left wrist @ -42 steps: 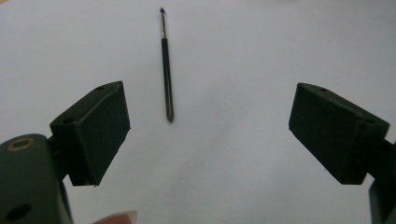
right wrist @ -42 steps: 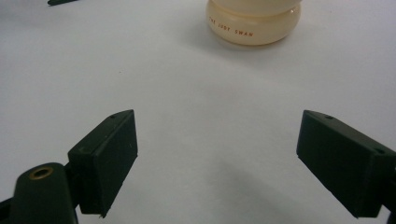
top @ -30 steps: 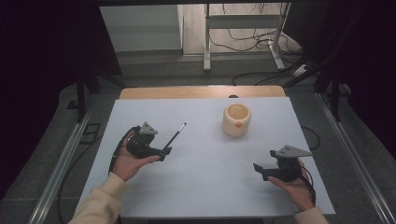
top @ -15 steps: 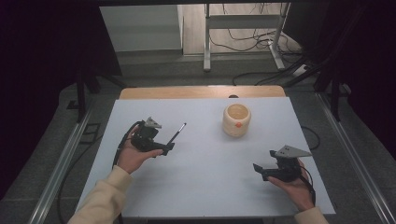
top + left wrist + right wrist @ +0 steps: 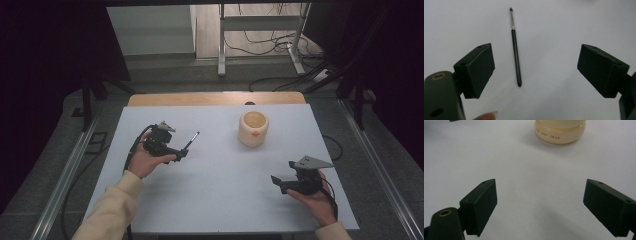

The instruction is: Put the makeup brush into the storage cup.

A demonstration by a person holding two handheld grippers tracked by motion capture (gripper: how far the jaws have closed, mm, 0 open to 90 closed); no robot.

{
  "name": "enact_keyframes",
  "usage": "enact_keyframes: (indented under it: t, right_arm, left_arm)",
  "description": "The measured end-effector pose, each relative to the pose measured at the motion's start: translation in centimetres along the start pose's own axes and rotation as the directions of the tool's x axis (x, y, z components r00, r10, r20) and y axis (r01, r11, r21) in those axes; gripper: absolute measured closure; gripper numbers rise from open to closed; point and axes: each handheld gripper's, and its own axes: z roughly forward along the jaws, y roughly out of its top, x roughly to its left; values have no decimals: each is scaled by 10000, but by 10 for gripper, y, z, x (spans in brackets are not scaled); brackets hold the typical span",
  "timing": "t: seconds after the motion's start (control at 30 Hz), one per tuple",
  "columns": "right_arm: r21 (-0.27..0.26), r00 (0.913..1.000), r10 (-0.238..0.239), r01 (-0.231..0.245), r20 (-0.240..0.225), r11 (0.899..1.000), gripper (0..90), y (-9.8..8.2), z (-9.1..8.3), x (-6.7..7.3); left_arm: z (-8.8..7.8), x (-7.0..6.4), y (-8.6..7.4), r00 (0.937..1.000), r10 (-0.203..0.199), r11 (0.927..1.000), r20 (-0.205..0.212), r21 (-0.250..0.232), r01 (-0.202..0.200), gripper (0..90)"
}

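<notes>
**Entry: brush ahead of the left jaws, not yet taken**

Item 1, brush (image 5: 515,53). It lies flat on the white table (image 5: 215,200), thin black handle, metal ferrule, small dark tip. In the left gripper view its long axis runs almost straight away from me, butt end nearest, bristle end farthest. It sits between the lines of the two jaws but nearer the left-hand one, and just beyond the pads, not yet between them.

Item 2, left gripper (image 5: 535,70). Jaws spread wide, nothing in them. I read it as lined up on the brush, so the coming move turns on one thing: pushing forward along the handle's axis and a touch to the side so the handle sits centred before I close. Closing across that axis should catch it squarely.

Item 3, right gripper (image 5: 540,206). Jaws also spread, empty, held over bare table near the front right corner. It is well apart from the brush; the left hand is clearly the nearer one.

Item 4, cup (image 5: 253,128). Cream, round, open-topped, standing upright near the middle back of the table, well right of the brush.

Views compared. The high view gives the layout: brush (image 5: 192,140) slanting away to the right just off the left gripper (image 5: 177,153), though there the jaw tips blur into the handle and I cannot tell whether they touch. The left gripper view settles it: a clear gap. The right gripper view adds lettering on the cup (image 5: 560,130).
</notes>
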Motion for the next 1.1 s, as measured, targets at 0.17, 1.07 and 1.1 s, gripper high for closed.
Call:
enact_keyframes:
  t: [0.17, 1.07, 1.1]
  right_arm:
    - [40, 10000, -28, 28, 18, 10000, 121, 0, 1, 0]
    - [135, 9999, -108, 107, 74, 9999, 121, 0, 1, 2]
    - [135, 9999, -110, 109, 79, 9999, 121, 0, 1, 2]
  left_arm:
    - [3, 2, 5, 10000, 2, 9998, -18, 219, -1, 147]
    - [32, 9, 20, 9996, -169, 9966, 212, 806, 151, 134]
    - [33, 10, 21, 9996, -168, 9965, 218, 823, 149, 133]
